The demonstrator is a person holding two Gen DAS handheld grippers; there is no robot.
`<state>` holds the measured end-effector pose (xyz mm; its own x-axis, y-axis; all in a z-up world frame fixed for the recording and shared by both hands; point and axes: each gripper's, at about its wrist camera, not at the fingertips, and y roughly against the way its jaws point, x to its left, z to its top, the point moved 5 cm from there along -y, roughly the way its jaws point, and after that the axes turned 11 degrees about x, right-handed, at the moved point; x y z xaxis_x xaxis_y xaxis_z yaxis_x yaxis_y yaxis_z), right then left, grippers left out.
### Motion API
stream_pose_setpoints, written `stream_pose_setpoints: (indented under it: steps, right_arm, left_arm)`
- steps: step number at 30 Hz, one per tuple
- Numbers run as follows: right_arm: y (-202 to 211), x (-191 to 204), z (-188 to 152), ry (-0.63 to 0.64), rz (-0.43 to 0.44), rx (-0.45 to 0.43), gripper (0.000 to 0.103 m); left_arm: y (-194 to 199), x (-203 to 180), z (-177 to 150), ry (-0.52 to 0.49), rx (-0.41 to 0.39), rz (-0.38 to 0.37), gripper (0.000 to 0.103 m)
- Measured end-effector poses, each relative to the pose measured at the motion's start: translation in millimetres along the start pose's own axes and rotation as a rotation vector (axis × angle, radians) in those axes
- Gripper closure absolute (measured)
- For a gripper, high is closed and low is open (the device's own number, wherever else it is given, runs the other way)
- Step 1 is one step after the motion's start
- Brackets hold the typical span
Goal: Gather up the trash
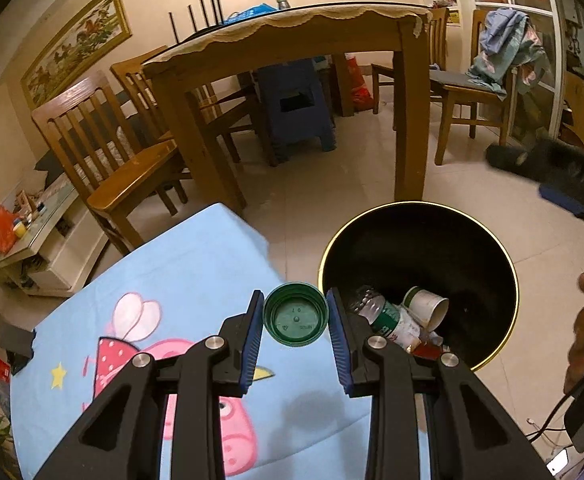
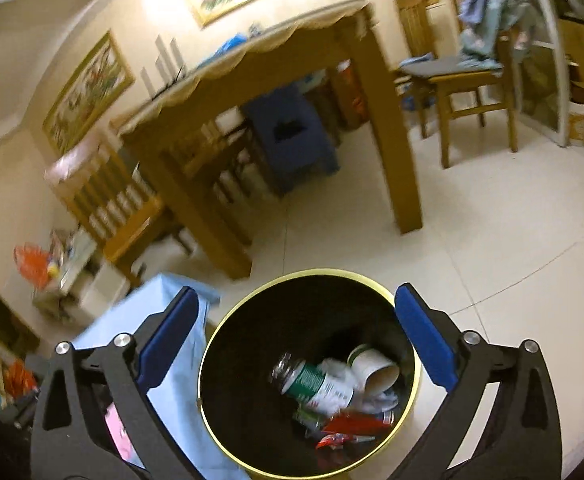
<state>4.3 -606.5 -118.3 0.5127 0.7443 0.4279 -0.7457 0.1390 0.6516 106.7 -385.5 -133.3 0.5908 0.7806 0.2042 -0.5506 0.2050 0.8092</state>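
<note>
A green bottle cap (image 1: 295, 314) sits between my left gripper's (image 1: 295, 332) blue-padded black fingers (image 1: 252, 330), above a light-blue bench (image 1: 180, 280) cover printed with a pink cartoon pig. The bin (image 2: 208, 360) is black with a gold rim, holding a green-labelled bottle (image 2: 316, 382), a white cup (image 2: 374, 368) and red wrappers (image 2: 352, 426). My right gripper's (image 2: 298, 334) pads are blue too.

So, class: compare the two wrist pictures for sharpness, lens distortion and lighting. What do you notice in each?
Left wrist view: sharp; the green bottle cap between the left gripper pads is crisp, though the dining table bows from fisheye distortion. Right wrist view: motion blur smears the furniture, while the trash bin and the open right gripper stay clearer. Both views have warm indoor light.
</note>
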Motion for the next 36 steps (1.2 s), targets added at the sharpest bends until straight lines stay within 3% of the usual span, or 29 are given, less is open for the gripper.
stream_pose_setpoints:
  steps: [11,14,24,27,30,33,36]
  right_arm:
    - [46.9,-54.1,19.5,-0.159,0.004,-0.166,0.006]
    - [51.3,-60.1,19.8,-0.177,0.002,-0.171,0.006]
    - [40.1,-55.4,17.7,-0.154,-0.022,-0.112,0.006]
    - [21.6,-43.3,12.4,-0.11,-0.072,-0.032,0.006]
    - [2.3,-21.1,2.8,-0.047,-0.11,0.052,0.006]
    - [-10.0,19.3,-12.4,0.112,-0.192,0.099,0.006]
    - [-16.0,70.7,-32.3,0.311,-0.332,0.096,0.006]
  left_arm:
    - [-27.4,-42.0,35.6,-0.072,0.011,-0.052,0.072]
    - [-34.8,-53.4,47.0,-0.083,0.012,-0.061,0.041]
    - [-39.1,-54.3,38.3,-0.087,0.037,-0.091,0.041]
    - [-26.7,-36.0,31.2,-0.058,0.024,-0.075,0.039]
    - [-13.8,-7.6,18.1,-0.002,0.02,-0.042,0.027]
    - [-1.3,32.5,-2.2,0.077,0.035,0.004,0.024]
    - [12.5,72.7,-20.3,0.154,0.046,0.05,0.019]
